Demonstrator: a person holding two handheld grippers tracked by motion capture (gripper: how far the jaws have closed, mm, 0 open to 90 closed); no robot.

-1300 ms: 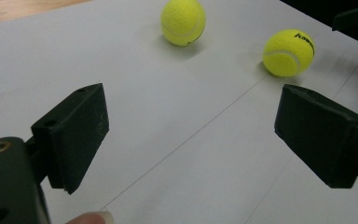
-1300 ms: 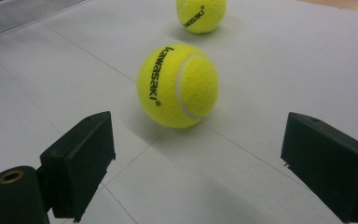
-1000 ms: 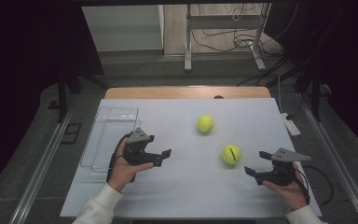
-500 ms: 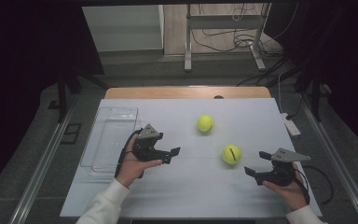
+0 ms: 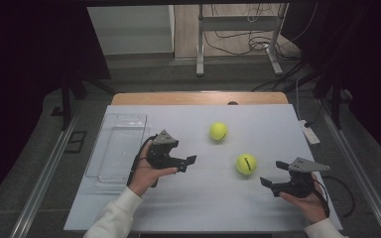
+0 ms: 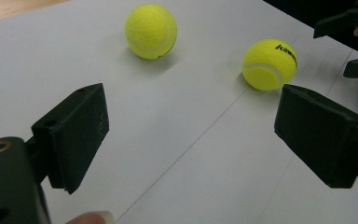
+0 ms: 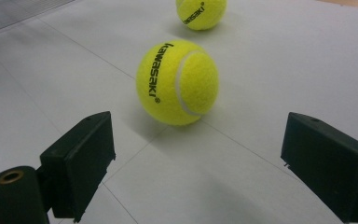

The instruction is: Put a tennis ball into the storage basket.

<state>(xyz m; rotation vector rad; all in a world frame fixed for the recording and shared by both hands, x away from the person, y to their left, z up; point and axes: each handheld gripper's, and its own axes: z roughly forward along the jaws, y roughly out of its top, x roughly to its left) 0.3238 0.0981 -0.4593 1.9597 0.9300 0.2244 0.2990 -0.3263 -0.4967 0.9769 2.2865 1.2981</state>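
Note:
Two yellow tennis balls lie on the white table: one farther back [image 5: 219, 131] and one nearer [image 5: 246, 163], printed "kawasaki". My left gripper [image 5: 186, 163] is open and empty, left of both balls and pointing toward them. In the left gripper view the far ball [image 6: 151, 31] and the near ball [image 6: 270, 64] lie ahead of the wide-apart jaws [image 6: 191, 135]. My right gripper [image 5: 272, 173] is open and empty, just right of the near ball. That ball [image 7: 177, 83] sits close ahead between its jaws [image 7: 196, 158], with the far ball [image 7: 201, 14] behind it.
A clear plastic tray [image 5: 116, 148] lies at the table's left, just behind my left hand. A white power strip [image 5: 308, 133] rests at the right edge. The table's wooden far edge [image 5: 198, 97] runs behind the balls.
My left gripper has moved right, away from the tray and toward the balls. The right gripper and both balls have stayed put.

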